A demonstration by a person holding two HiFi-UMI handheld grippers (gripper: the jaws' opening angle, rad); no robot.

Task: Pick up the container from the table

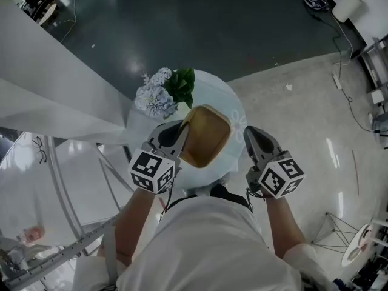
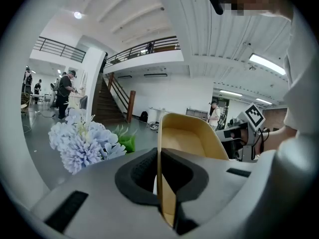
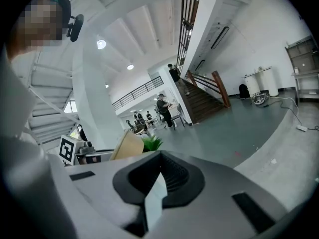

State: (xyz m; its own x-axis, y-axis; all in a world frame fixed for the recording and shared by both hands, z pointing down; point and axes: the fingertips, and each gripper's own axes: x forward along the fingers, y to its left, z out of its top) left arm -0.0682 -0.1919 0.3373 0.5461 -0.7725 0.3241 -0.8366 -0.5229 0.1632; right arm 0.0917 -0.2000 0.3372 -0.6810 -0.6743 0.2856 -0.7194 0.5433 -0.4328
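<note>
Pinching the thin left wall of the container [image 1: 209, 139] between its jaws, the left gripper [image 1: 180, 135] held it over the round white table [image 1: 212, 90]. In the left gripper view the two dark pads pressed on that wall from both sides, and the wall ran straight up between them. The container was tan, with rounded corners and an open, empty inside. It was tilted, with the open side turned up and to the left in the head view, and it looked clear of the table top, though the head view did not show this surely.

The right gripper [image 1: 253, 135] was just to the right of the container and did not touch it. In the right gripper view its jaws stood only a little apart, with a narrow pale slit between them and nothing gripped there.

A bunch of pale blue flowers [image 1: 154, 94] with green leaves [image 1: 182, 83] stood at the far left of the table, near the container. Beyond the table lay a dark grey floor [image 1: 200, 29].
</note>
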